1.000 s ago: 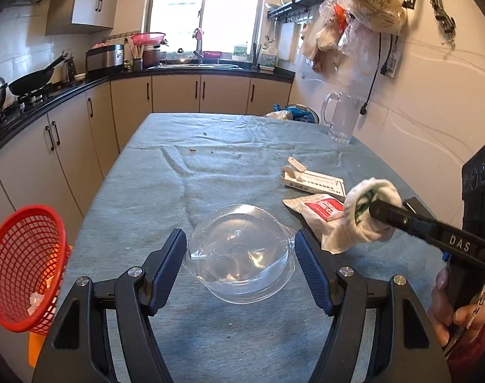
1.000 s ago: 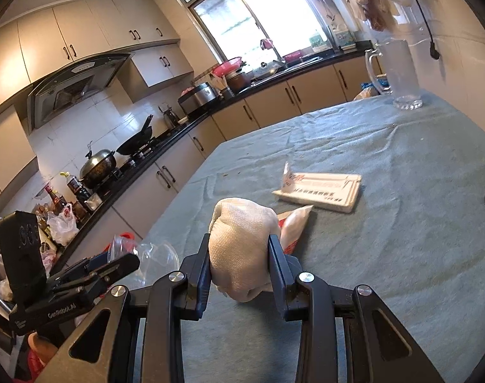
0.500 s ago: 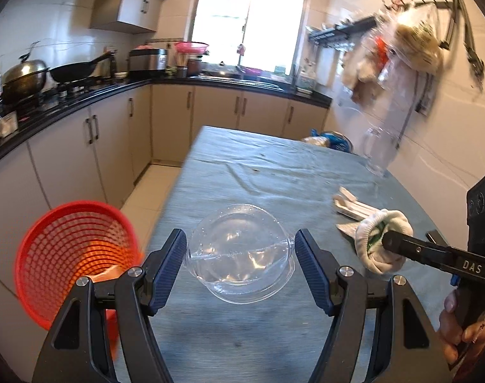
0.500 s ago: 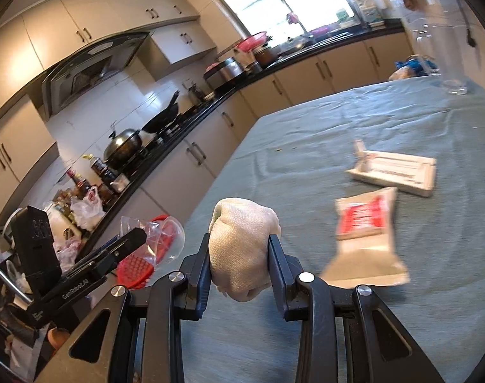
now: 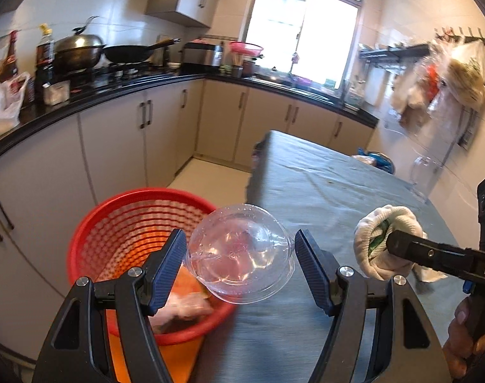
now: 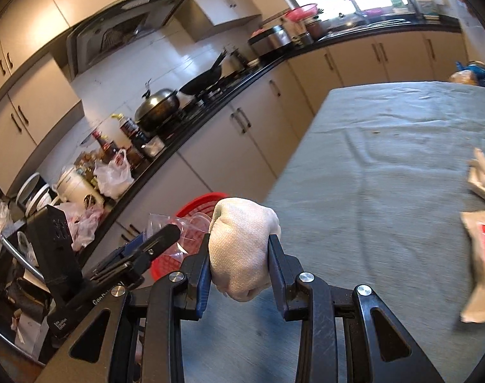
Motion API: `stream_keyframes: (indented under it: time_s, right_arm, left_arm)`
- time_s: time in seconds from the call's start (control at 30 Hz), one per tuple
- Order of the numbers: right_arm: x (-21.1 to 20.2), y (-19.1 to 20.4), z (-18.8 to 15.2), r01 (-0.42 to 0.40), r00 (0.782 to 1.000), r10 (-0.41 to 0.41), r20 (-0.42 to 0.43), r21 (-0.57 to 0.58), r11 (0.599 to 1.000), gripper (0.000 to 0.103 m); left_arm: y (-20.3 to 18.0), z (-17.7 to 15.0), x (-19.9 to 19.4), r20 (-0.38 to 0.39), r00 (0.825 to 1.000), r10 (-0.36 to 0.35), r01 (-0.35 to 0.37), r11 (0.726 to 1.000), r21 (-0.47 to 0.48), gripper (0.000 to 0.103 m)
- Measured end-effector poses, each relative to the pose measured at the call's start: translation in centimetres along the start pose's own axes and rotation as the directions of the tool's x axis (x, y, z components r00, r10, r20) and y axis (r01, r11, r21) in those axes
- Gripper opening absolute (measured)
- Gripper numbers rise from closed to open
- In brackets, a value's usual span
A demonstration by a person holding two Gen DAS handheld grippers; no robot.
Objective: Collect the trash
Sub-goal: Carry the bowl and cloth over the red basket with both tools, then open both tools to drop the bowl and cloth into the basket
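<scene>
**Both loads carried toward the red basket**

Your left hand-held gripper (image 5: pixel 240 263) holds the clear domed plastic lid (image 5: pixel 239 253) by its rim, pads spread about halfway so the thin shell is pinched, not crushed. The red mesh plastic basket (image 5: pixel 114 223) sits just below and left of those fingers, beside the counter (image 5: pixel 322 185) edge, so the lid is probably close to a drop. Your right hand-held gripper (image 6: pixel 240 255) is narrow, squeezing the crumpled white paper wad (image 6: pixel 242 249) upright between its pads; the soft wad needs that tight pinch. The basket shows just ahead and left of it. A red-and-white flat packet (image 6: pixel 484 255) and a white carton (image 6: pixel 483 182) lie on the counter, well to its right, not yet collected.
</scene>
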State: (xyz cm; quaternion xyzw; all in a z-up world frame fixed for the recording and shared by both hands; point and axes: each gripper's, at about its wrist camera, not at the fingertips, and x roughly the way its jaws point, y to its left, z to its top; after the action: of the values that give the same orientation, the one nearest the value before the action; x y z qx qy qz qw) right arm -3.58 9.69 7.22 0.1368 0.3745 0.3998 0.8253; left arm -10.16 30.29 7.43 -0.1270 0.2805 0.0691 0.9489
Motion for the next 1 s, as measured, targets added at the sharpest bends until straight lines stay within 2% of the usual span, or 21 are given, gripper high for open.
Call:
stream_keyframes:
  time_s: [0.27,0.47,0.73,1.0]
  right_arm:
    - [4.4,2.5,0.8,-0.022,0.998,0.021,-0.062,-0.013,1.000,0.035]
    - [7.4,4.4,1.2,-0.032,0.994,0.030,-0.102,-0.014,0.999,0.037]
    - [11.5,5.4,1.1,-0.007,0.988,0.005,-0.156,-0.013,1.000,0.037]
    - [13.8,5.0,1.3,0.027,0.983,-0.026,-0.181,0.002,1.000,0.037]
  left_arm:
    - [5.3,-0.6,0.8,-0.028,0.997,0.071,-0.073,0.995,-0.075,0.070]
    - [8.3,-1.1,1.9,-0.057,0.995,0.085,-0.091,0.988,-0.127,0.070]
    - [9.8,-1.7,2.8,-0.081,0.993,0.090,-0.102,0.984,-0.147,0.070]
    - [10.4,-2.1,3.8,-0.100,0.990,0.095,-0.108,0.984,-0.140,0.070]
